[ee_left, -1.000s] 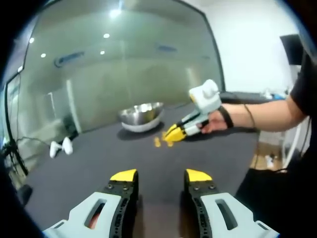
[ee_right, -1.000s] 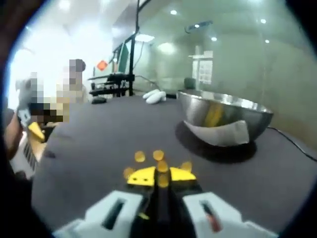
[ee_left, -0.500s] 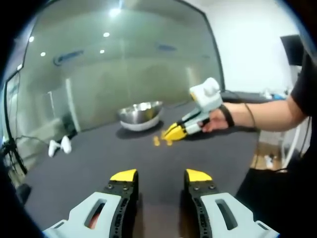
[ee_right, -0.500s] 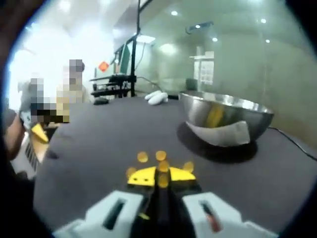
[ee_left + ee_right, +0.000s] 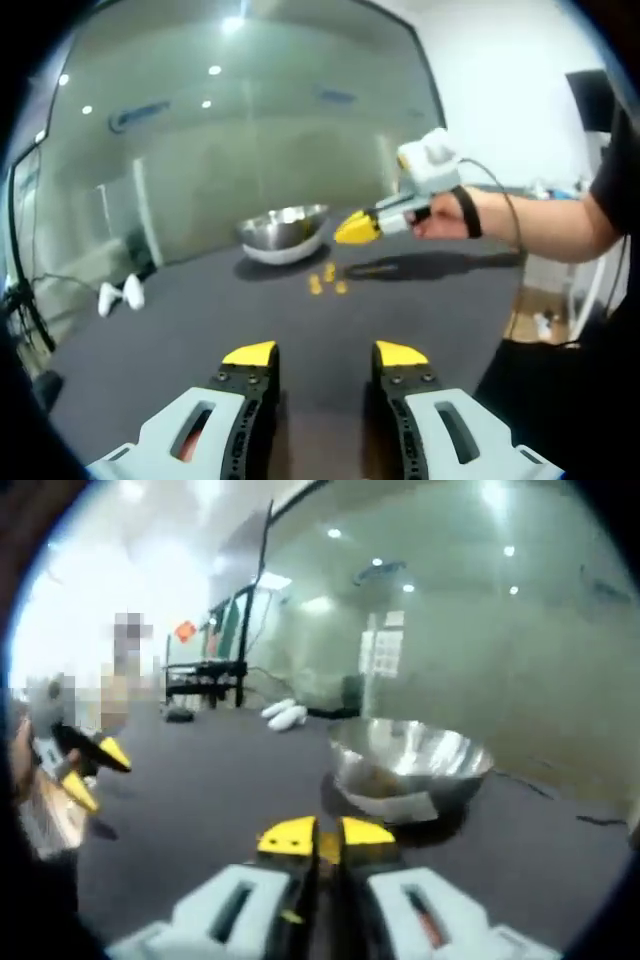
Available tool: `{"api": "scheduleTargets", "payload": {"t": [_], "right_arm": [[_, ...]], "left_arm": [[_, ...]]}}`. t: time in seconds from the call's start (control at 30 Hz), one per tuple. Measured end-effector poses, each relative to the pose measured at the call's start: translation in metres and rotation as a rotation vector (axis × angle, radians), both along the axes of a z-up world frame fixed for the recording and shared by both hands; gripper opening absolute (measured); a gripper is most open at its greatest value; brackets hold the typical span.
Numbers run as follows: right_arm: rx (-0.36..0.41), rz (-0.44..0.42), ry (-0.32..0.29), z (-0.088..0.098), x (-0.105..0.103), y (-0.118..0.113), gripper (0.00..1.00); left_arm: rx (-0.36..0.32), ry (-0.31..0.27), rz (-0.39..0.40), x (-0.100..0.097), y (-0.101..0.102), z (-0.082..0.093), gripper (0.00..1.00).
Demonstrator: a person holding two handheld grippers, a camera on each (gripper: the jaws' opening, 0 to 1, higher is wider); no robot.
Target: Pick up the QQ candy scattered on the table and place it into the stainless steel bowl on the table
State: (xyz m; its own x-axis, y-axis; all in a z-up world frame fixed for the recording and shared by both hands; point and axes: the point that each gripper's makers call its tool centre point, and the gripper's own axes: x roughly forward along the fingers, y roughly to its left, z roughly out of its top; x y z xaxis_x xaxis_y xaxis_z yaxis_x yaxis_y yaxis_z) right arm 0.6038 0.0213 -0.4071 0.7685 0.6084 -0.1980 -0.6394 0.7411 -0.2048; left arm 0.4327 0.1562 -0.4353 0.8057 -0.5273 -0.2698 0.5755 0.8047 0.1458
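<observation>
The right claw (image 5: 320,835) is pinching a yellow candy (image 5: 325,848), lifted above the counter (image 5: 210,810) near the bowl (image 5: 410,765) at center. The left claw (image 5: 325,352) is hovering spread at lower frame; three candies (image 5: 328,279) are lying mid-frame.

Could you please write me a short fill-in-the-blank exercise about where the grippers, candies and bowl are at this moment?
1. The right gripper is lifted off the table and shut on a ____ candy.
2. The left gripper hangs with its jaws ____.
3. Three loose candies lie on the dark ____.
4. The bowl ahead of the right gripper is made of stainless ____.

Missing words: yellow; open; table; steel
</observation>
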Motion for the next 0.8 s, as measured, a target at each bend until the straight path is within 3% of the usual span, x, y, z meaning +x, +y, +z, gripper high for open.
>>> {"api": "scheduleTargets", "payload": {"t": [0.27, 0.43, 0.57, 0.63, 0.7, 0.8], "right_arm": [[0.076, -0.049, -0.013, 0.025, 0.011, -0.009, 0.09], [0.083, -0.059, -0.025, 0.037, 0.02, -0.007, 0.09], [0.149, -0.07, -0.002, 0.048, 0.039, -0.004, 0.09], [0.196, -0.082, 0.041, 0.047, 0.042, -0.003, 0.09], [0.195, -0.086, 0.037, 0.051, 0.056, 0.0, 0.09], [0.119, -0.083, 0.015, 0.049, 0.056, 0.007, 0.09]], "left_arm": [[0.004, 0.0, -0.011, -0.003, -0.005, 0.0, 0.39], [0.003, 0.001, -0.011, -0.003, -0.007, 0.0, 0.39], [0.006, 0.002, -0.014, -0.004, -0.009, -0.001, 0.39], [0.006, 0.007, -0.013, -0.003, -0.009, -0.002, 0.39], [0.008, 0.008, -0.013, -0.003, -0.01, -0.003, 0.38], [0.009, 0.007, -0.018, -0.002, -0.009, -0.001, 0.38]]}}
